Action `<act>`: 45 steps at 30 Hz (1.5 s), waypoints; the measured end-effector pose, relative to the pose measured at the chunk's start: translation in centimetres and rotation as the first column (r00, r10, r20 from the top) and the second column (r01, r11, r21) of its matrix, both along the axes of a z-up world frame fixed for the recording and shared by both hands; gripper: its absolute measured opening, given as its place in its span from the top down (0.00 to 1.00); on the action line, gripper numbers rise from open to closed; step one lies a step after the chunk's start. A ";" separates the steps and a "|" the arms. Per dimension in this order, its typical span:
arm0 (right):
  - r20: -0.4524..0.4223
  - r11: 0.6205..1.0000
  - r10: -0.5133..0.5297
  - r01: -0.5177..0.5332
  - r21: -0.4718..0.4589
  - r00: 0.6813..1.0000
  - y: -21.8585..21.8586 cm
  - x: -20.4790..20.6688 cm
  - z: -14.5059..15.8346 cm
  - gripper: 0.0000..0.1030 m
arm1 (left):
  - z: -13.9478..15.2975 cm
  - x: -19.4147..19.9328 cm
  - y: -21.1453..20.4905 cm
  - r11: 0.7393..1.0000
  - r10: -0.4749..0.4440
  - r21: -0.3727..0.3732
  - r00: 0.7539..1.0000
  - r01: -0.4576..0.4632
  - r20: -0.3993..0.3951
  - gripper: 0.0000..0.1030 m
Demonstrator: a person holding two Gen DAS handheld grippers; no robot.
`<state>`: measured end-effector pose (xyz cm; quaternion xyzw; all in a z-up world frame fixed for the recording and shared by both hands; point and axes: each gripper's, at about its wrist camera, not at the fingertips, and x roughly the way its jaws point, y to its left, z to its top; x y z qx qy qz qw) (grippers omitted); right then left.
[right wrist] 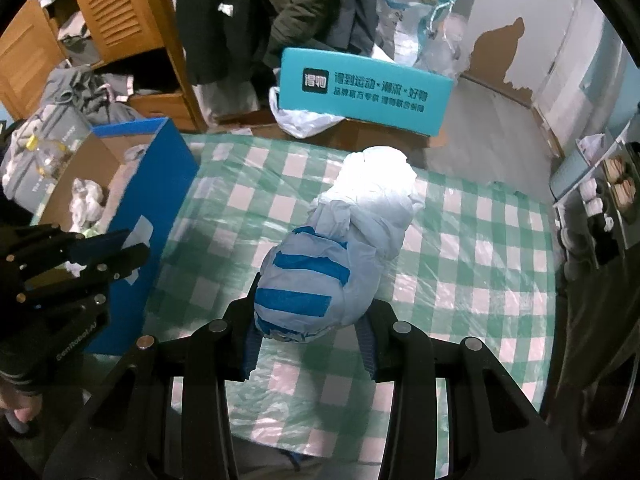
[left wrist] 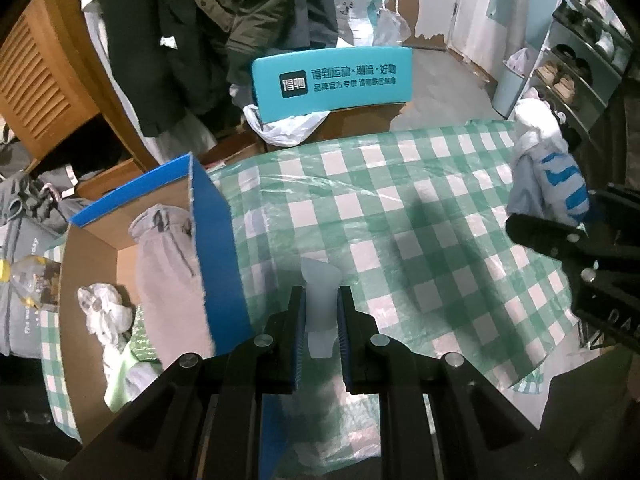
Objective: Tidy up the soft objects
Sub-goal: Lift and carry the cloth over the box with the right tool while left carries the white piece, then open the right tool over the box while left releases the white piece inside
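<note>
Above the checked plastic cloth, right fingers grasp a crumpled striped bundle, left fingers a pale strip.

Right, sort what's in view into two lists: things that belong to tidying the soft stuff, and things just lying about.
Part of the job:
- pale blue bundle with blue stripes, clamped in the right hand-held gripper
- small pale cloth piece, pinched in the left hand-held gripper
- blue cardboard box holding a grey garment

Lying about:
- teal printed box
- white plastic bag
- hanging dark coats
- shoe rack

Box left on table (clothes inside)
</note>
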<state>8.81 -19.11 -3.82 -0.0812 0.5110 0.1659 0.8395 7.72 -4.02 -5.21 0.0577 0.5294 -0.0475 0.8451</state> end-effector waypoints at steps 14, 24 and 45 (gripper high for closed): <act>0.042 0.998 0.057 -0.058 0.032 0.997 2.1 -1.6 2.1 0.62 | 2.4 -2.2 1.6 1.000 0.015 0.003 0.998 -0.015 0.063 0.86; 0.044 0.991 0.118 -0.120 0.053 0.992 5.0 -1.9 2.5 0.62 | 3.1 -2.9 3.9 0.999 0.054 -0.008 0.996 -0.054 0.078 0.86; 0.017 0.961 0.255 -0.256 0.104 0.967 13.1 -2.2 2.5 0.62 | 3.0 -4.4 10.7 0.985 0.169 -0.044 0.983 -0.166 0.076 0.86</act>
